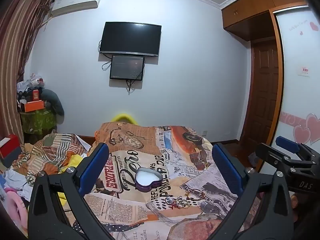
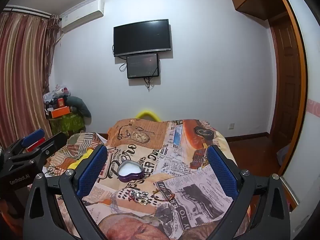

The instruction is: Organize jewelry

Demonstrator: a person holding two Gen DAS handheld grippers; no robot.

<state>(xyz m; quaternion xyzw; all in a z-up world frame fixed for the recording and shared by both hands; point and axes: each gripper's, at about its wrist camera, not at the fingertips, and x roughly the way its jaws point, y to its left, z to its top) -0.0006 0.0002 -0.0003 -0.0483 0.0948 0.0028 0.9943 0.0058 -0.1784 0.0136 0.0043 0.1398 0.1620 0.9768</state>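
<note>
You are holding both tools above the bed (image 1: 140,216), which is covered by a newspaper-print patchwork bedspread, and neither is carrying anything. The left tool (image 1: 160,160) is standing with its blue-padded fingers (image 1: 94,166) spread wide; the right tool (image 2: 158,164) is standing likewise, spread and empty. In my judgement you are at the opening step of the task: nothing is lifted yet, and the box appears to be holding only its white lining.

The purple heart-shaped tin box (image 1: 148,180) is lying open on the bedspread, lid absent from view, framed between the fingers of each tool in both wrist views. The small heap of mixed jewelry (image 1: 180,200), rings, beaded pieces and a red-and-gold bracelet (image 2: 163,197), is lying on the bedspread just nearer to you than the box, close to it but not touching. Individual pieces are too small to tell apart with certainty.

Relative to the tools, the heap is sitting low in the gap of the right tool, slightly left of its centre line; for the left tool it is sitting right of centre. The right tool therefore looks better placed for the first pick.

The next move calls for lowering one tool onto a single piece, closing the fingers narrowly on it. The soft, wrinkled bedspread may let thin rings sink or snag fabric; you should approach steeply and pinch gently.
</note>
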